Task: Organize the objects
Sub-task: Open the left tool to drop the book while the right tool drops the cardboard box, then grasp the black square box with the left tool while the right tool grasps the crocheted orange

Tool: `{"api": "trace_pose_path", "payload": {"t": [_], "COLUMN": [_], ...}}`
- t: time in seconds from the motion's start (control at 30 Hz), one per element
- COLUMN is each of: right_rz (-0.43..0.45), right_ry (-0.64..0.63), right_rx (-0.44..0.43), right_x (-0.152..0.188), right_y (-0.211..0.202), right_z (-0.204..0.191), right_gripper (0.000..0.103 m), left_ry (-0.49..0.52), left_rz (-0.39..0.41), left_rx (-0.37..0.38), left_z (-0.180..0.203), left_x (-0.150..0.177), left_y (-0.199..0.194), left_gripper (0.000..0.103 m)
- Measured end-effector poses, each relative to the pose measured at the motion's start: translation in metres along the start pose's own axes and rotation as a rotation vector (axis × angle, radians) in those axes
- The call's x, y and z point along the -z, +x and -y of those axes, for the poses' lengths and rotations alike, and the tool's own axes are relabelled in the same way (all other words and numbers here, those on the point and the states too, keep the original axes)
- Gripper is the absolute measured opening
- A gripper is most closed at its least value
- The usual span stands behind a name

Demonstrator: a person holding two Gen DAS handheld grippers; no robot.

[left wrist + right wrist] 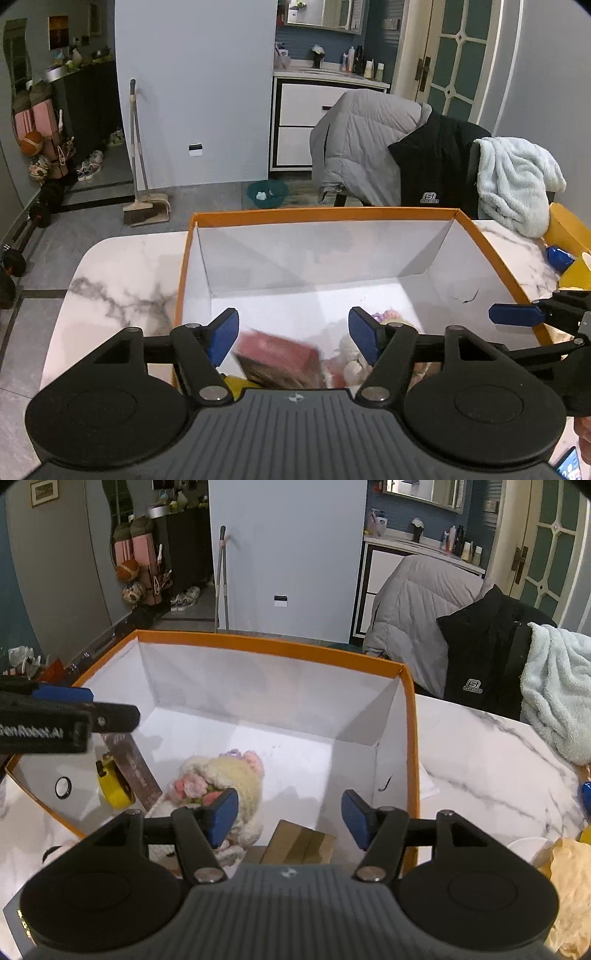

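An orange-rimmed white box (321, 214) stands on the marble table; it also shows in the right wrist view (266, 648). Inside lie a cream knitted piece with pink flowers (225, 775), a yellow tape measure (112, 786), a reddish-brown flat box (280, 356) leaning, blurred in the left view, and a tan cardboard piece (299, 843). My left gripper (293, 334) is open and empty above the reddish-brown box. My right gripper (290, 814) is open and empty over the box's near right part. The left gripper's fingers (62, 694) reach in from the left.
A chair with a grey jacket (362, 147), a black jacket (480, 657) and a pale blue towel (517, 181) stands behind the table. A blue object (559, 258) and yellow items (569, 882) lie to the right of the box. The marble table (122, 280) ends at the left.
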State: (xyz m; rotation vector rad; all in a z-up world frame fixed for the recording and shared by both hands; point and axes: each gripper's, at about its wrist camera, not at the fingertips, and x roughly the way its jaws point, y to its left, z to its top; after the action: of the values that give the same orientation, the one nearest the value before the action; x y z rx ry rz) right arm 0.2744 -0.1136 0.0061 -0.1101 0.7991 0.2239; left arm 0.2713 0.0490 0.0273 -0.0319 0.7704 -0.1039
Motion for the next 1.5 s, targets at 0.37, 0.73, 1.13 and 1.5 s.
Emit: {"api": "trace_pose_path", "payload": {"t": [0.37, 0.73, 1.13, 1.5], "right_rz": [0.024, 0.057, 0.045, 0.016], "right_ry": [-0.003, -0.065, -0.123, -0.142], "right_rx": [-0.012, -0.017, -0.061, -0.109], "right_x": [0.0, 0.003, 0.045, 0.089], "right_y": [-0.024, -0.073, -0.126, -0.159], "right_z": [-0.002, -0.031, -0.058, -0.06], "right_gripper": [0.064, 0.064, 0.064, 0.065], "left_ry": [0.005, 0.016, 0.018, 0.059], "left_rz": [0.028, 0.035, 0.028, -0.023], "left_rx": [0.008, 0.002, 0.047, 0.069], "left_z": [-0.016, -0.023, -0.025, -0.021], "left_x": [0.004, 0.017, 0.059, 0.101], "left_y": [-0.04, -0.08, -0.115, -0.113], "left_gripper": [0.078, 0.081, 0.083, 0.086]}}
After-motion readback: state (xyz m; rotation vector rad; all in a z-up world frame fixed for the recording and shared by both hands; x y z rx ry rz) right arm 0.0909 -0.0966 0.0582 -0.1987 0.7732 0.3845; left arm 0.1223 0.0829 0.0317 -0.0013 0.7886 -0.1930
